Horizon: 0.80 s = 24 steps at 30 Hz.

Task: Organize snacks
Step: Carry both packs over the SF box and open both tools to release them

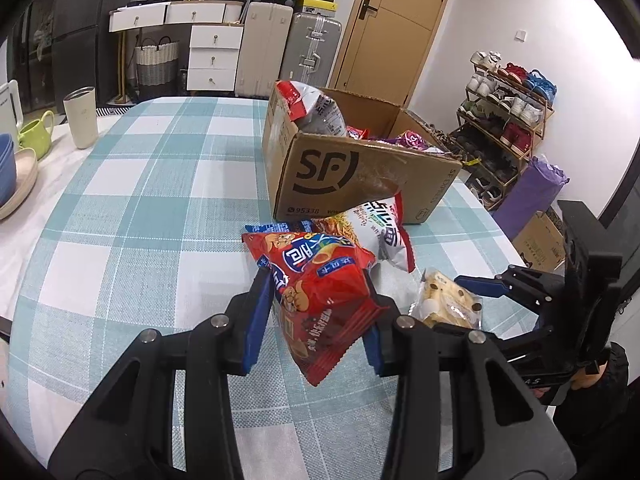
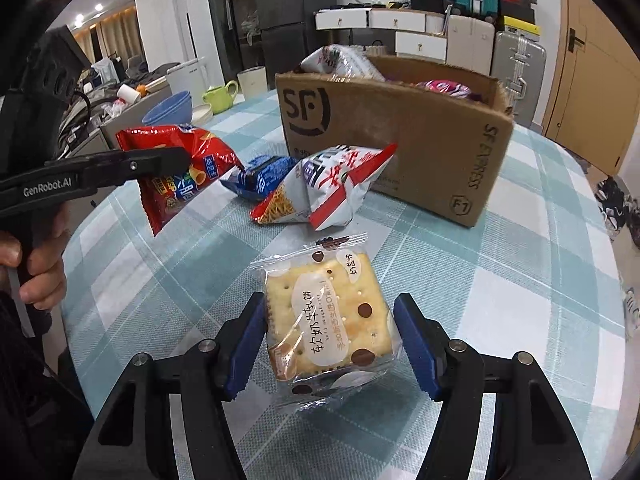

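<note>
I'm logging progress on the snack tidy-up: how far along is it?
Done: several packets already sit in the brown cardboard box. In hand: the left tool grips a red snack bag; the right tool straddles a clear-wrapped cracker packet, not yet clamped. Left: a white-red noodle bag and a blue packet on the table.

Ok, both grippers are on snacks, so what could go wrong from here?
1. The left hand-held gripper pinches the puffy red chip bag mid-body; squeezing might crush chips or let it slip.
2. The right hand-held gripper sits open around the cracker packet; closing hard could crack it.
3. The cardboard box already looks full, so bags may spill.
</note>
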Motion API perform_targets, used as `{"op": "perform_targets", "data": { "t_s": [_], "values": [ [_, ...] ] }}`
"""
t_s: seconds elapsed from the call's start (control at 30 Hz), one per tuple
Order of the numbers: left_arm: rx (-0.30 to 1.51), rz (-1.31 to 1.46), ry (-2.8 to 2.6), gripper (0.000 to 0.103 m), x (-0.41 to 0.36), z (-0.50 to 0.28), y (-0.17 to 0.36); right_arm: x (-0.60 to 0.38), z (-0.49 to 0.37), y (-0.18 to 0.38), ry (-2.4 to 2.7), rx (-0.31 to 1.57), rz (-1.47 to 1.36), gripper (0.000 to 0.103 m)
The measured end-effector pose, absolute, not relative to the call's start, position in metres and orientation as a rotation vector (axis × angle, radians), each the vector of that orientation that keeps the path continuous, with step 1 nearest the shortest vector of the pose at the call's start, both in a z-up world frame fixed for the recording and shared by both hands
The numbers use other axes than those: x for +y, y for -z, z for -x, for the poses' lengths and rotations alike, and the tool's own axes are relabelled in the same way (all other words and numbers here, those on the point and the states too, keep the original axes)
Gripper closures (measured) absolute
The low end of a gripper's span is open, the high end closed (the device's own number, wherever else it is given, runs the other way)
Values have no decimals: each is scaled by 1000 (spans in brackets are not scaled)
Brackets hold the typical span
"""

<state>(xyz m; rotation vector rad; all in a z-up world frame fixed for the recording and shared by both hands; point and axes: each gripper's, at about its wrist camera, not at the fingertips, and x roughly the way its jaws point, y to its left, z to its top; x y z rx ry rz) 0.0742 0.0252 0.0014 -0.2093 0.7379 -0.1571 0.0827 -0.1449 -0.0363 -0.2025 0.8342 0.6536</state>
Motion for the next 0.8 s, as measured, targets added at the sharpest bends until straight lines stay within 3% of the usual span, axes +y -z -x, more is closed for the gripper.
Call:
{"op": "perform_targets", "data": {
  "t_s": [0.8],
  "values": [
    [601,168,165,66,20,-58,-77,-188,-69,-73,-575,583,36,37]
  ]
}}
